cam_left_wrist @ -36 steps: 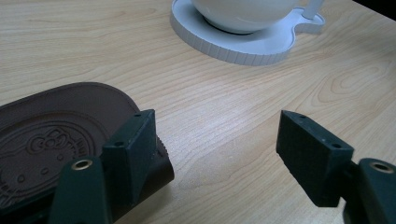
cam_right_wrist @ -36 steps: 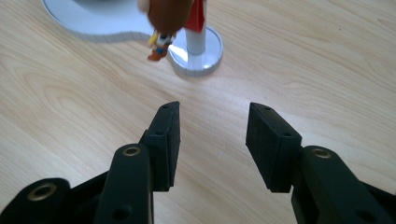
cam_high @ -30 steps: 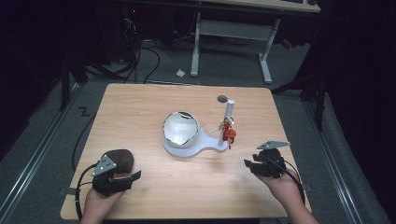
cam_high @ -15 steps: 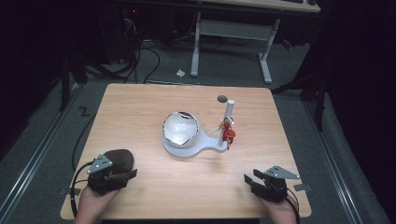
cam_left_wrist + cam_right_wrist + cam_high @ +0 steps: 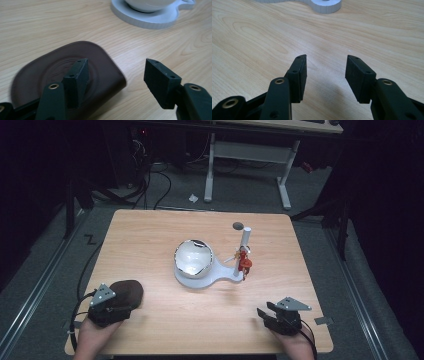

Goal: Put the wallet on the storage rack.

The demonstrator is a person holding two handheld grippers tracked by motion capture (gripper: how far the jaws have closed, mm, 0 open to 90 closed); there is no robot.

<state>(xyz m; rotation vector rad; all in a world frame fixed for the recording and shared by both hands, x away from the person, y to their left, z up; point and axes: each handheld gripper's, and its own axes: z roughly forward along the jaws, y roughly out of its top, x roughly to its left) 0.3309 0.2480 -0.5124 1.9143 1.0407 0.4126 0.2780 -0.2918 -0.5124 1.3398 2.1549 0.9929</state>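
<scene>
A flat brown pouch (image 5: 128,290) lies near the table's front left corner. My left gripper (image 5: 119,309) hovers open just over it. In the left gripper view the left jaw hangs over the pouch (image 5: 45,75) and the right jaw over bare wood. These jaws (image 5: 117,67) have just been closing a little, and the pads do not press on the pouch. My right gripper (image 5: 266,311) sits low at the front right. Its jaws (image 5: 327,60) have just been opening, with only bare table between them.
A white base (image 5: 220,278) at the table's middle carries a shiny bowl (image 5: 193,257) and a white post (image 5: 245,239), from which a red-orange trinket (image 5: 244,264) hangs. A dark round spot (image 5: 238,225) lies behind the post. Bare wood stretches between the two grippers.
The right hand has drawn back toward the front edge and sunk closer to the table, with its jaws now wider apart. The left hand has stayed over the pouch.
</scene>
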